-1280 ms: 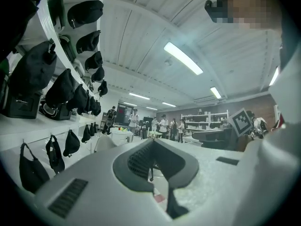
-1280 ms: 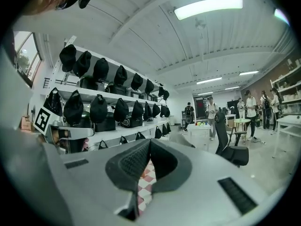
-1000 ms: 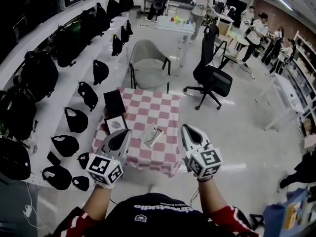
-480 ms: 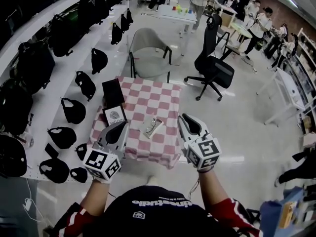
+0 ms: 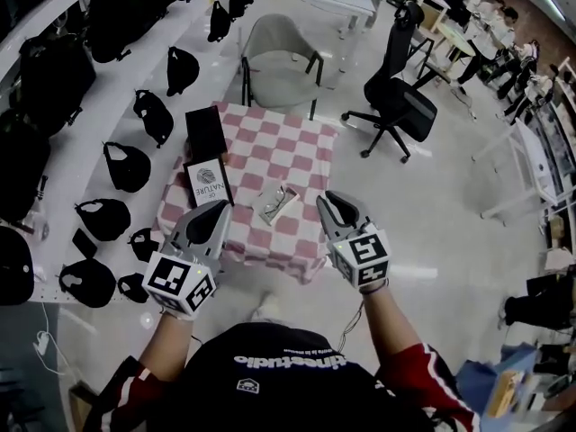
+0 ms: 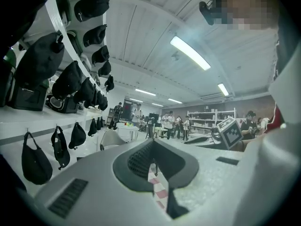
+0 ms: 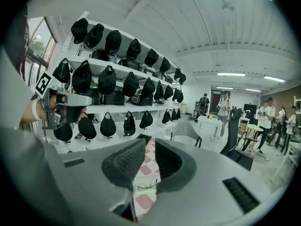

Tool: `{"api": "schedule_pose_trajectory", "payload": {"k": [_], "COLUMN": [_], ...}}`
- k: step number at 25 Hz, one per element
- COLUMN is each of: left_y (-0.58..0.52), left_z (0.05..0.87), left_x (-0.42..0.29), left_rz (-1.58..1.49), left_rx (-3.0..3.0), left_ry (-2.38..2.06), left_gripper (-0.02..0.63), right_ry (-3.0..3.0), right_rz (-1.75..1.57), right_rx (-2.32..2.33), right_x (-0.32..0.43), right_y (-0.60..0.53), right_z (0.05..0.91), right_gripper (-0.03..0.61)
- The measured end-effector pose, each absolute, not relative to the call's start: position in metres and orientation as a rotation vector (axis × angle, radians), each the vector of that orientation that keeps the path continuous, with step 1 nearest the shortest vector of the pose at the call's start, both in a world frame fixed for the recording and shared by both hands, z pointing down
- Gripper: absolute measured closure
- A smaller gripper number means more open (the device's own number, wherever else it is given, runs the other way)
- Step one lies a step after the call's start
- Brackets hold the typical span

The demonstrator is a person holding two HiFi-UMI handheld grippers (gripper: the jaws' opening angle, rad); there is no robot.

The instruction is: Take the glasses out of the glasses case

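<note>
The right gripper (image 7: 149,141) is held with its jaws partly apart, having just been opening, and nothing is gripped between them. The left gripper (image 6: 153,143) is seen with its jaw tips brought together, and nothing is held in it. Both are poised by the near edge of the small table draped in a pink-and-white checked cloth (image 5: 301,156), and nothing on it is touched. Through the gap of the right jaws the thin, dark-rimmed glasses (image 7: 146,185) are framed, lying flat on the cloth ahead of and below the tips and well apart from them. In the head view they are found between the two grippers, on the near half of the table. A pale flat thing is seen under or beside them there, and whether it is the opened case cannot be told. The glasses are judged to be light, stiff yet fragile, with smooth lenses that are easily smeared and slender temples that could be bent. A hold is best taken gently on the bridge or on the rim by a hinge, never on a lens. To their left a flat black rectangular box (image 5: 205,133) and a black-framed white printed card (image 5: 209,185) are set on the cloth, and a grey shell chair (image 5: 279,61) is stood beyond the table.
</note>
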State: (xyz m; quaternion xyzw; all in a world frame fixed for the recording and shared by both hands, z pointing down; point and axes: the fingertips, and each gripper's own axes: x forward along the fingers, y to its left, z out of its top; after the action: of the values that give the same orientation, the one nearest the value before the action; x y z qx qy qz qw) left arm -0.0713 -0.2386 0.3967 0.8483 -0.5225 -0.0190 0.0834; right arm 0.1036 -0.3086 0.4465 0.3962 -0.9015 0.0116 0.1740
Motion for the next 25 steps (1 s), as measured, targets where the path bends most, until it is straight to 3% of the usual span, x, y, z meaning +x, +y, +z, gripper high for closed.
{"api": "schedule_pose_trajectory", "payload": {"k": [25], "left_y": [-0.268], "left_z": [0.44], "left_x": [-0.08], "left_rz": [0.038], "left_rx": [2.401], "left_ry": [-1.62], "left_gripper": [0.607], "right_ry": [-2.335], "right_rz": [0.325], "right_rx": [0.933], "right_x": [0.073], "right_y": [-0.369], "right_z": [0.645], "right_gripper": [0.492]}}
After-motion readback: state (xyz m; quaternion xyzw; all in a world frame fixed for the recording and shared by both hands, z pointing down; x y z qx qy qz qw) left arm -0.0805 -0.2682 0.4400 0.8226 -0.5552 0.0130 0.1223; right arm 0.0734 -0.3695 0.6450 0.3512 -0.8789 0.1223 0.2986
